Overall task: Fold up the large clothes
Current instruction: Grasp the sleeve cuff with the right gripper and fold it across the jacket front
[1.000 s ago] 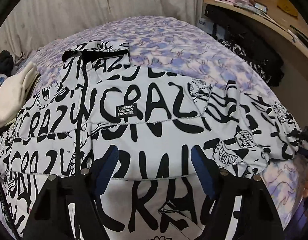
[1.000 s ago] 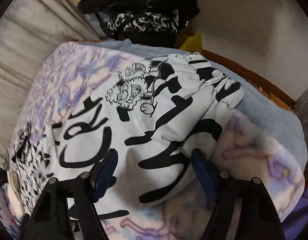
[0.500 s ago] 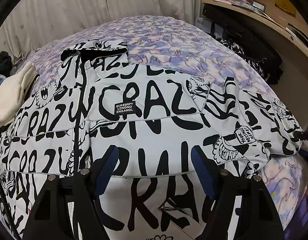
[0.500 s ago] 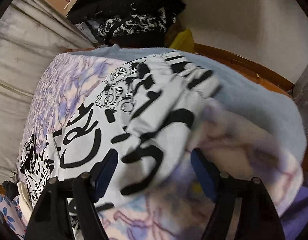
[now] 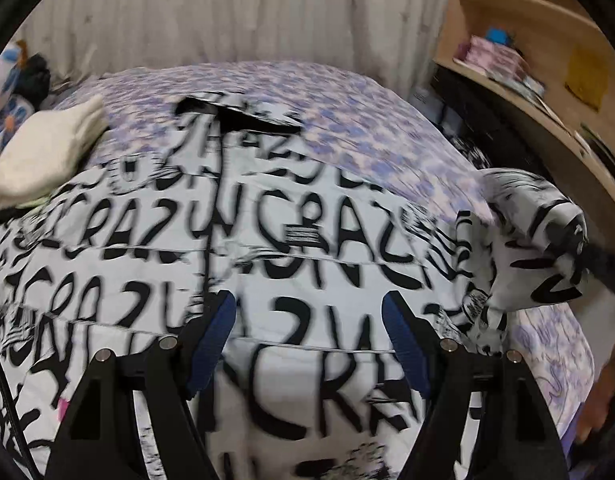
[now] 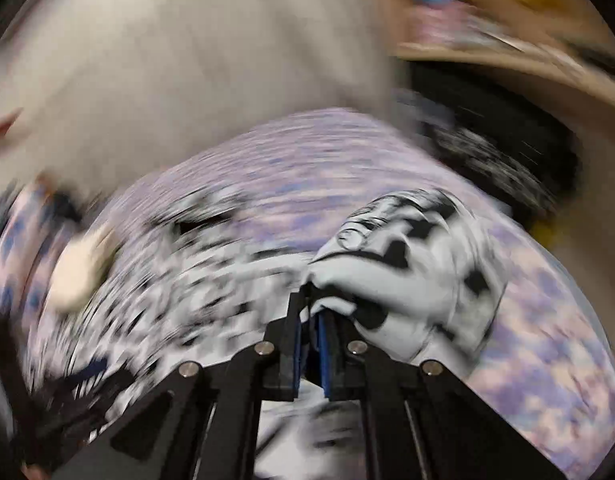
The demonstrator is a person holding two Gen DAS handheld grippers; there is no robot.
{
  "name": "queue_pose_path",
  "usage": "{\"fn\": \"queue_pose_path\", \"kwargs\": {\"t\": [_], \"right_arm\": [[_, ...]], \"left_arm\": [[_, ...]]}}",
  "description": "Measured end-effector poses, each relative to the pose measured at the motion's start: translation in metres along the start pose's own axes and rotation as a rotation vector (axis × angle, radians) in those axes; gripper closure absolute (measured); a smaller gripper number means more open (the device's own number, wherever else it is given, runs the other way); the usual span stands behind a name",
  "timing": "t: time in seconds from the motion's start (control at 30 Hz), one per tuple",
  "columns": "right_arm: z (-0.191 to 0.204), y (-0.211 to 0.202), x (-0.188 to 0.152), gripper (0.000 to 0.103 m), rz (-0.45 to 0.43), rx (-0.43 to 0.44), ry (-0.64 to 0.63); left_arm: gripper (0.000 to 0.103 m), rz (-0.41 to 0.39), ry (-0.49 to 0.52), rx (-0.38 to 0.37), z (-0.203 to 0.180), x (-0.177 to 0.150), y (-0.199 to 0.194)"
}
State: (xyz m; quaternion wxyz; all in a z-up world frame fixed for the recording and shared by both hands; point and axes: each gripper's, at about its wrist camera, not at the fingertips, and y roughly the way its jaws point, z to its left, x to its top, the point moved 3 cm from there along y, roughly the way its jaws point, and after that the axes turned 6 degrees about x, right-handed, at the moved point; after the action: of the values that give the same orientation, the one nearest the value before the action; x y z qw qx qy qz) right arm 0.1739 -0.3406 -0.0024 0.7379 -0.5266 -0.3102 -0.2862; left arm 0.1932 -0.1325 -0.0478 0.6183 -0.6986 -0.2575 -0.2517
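My right hand-held gripper (image 6: 311,316) is closing, pads pinching the sleeve (image 6: 407,272) of the soft, floppy white black-lettered jacket (image 5: 267,248); my left hand-held gripper (image 5: 307,340) hovers wide above it, spread over the lilac-patterned bed (image 5: 347,120). It should drape limply, so cuffs and hems grip best.

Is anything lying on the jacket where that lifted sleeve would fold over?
Nothing visible: the right gripper is closing on the sleeve, and the jacket's middle is bare. The cream cloth only overlaps its far left edge.
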Motion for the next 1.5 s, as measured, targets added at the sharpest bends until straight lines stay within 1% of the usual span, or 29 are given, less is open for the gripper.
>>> {"fn": "queue_pose_path", "kwargs": {"t": [0.07, 0.13, 0.2, 0.23, 0.27, 0.33, 0.43, 0.47, 0.53, 0.57, 0.67, 0.77, 0.83, 0.9, 0.97, 1.07, 1.17, 1.33, 1.43, 1.5], "right_arm": [[0.039, 0.014, -0.014, 0.096, 0.047, 0.049, -0.087], [0.066, 0.030, -0.037, 0.093, 0.102, 0.065, -0.155], [0.078, 0.044, -0.061, 0.085, 0.165, 0.069, -0.180], [0.082, 0.052, -0.074, 0.076, 0.207, 0.077, -0.181], [0.085, 0.054, -0.081, 0.067, 0.229, 0.082, -0.177], [0.091, 0.058, -0.098, 0.062, 0.271, 0.085, -0.169], [0.091, 0.050, -0.109, 0.060, 0.266, 0.079, -0.158], [0.088, 0.046, -0.112, 0.056, 0.261, 0.089, -0.136], [0.082, 0.048, -0.115, 0.050, 0.263, 0.088, -0.074], [0.081, 0.052, -0.119, 0.049, 0.266, 0.090, -0.045], [0.064, 0.054, -0.133, 0.049, 0.291, 0.118, 0.070], [0.055, 0.055, -0.148, 0.049, 0.306, 0.131, 0.134], [0.052, 0.052, -0.154, 0.049, 0.299, 0.138, 0.144], [0.054, 0.050, -0.156, 0.049, 0.295, 0.134, 0.132], [0.056, 0.048, -0.156, 0.049, 0.294, 0.129, 0.118], [0.058, 0.048, -0.154, 0.049, 0.295, 0.125, 0.112], [0.058, 0.047, -0.153, 0.049, 0.295, 0.130, 0.125], [0.057, 0.036, -0.154, 0.049, 0.286, 0.137, 0.142], [0.057, 0.031, -0.156, 0.049, 0.288, 0.136, 0.140], [0.057, 0.030, -0.158, 0.049, 0.291, 0.137, 0.138]], "left_arm": [[0.029, 0.001, -0.029, 0.017, 0.019, -0.002, -0.004], [0.028, 0.027, -0.046, 0.053, 0.037, -0.004, -0.004], [0.028, 0.083, -0.055, 0.060, 0.054, -0.010, 0.003], [0.028, 0.100, -0.060, 0.056, 0.060, -0.014, 0.006], [0.028, 0.113, -0.066, 0.049, 0.065, -0.018, 0.008], [0.028, 0.143, -0.078, 0.029, 0.073, -0.026, 0.013], [0.028, 0.190, -0.098, -0.020, 0.079, -0.039, 0.018], [0.028, 0.210, -0.103, -0.040, 0.078, -0.041, 0.021], [0.028, 0.231, -0.101, -0.063, 0.076, -0.046, 0.024], [0.028, 0.240, -0.101, -0.080, 0.073, -0.046, 0.026], [0.028, 0.260, -0.118, -0.150, 0.068, -0.047, 0.030], [0.028, 0.294, -0.170, -0.223, 0.068, -0.049, 0.034], [0.028, 0.307, -0.212, -0.284, 0.069, -0.048, 0.033], [0.027, 0.299, -0.237, -0.319, 0.070, -0.046, 0.031], [0.022, 0.284, -0.250, -0.335, 0.071, -0.042, 0.028], [0.021, 0.274, -0.247, -0.305, 0.075, -0.038, 0.031], [0.021, 0.312, -0.243, -0.260, 0.075, -0.038, 0.046], [0.021, 0.333, -0.209, -0.192, 0.080, -0.048, 0.059], [0.021, 0.366, -0.217, -0.192, 0.084, -0.057, 0.068], [0.023, 0.379, -0.227, -0.216, 0.086, -0.061, 0.073]]}}
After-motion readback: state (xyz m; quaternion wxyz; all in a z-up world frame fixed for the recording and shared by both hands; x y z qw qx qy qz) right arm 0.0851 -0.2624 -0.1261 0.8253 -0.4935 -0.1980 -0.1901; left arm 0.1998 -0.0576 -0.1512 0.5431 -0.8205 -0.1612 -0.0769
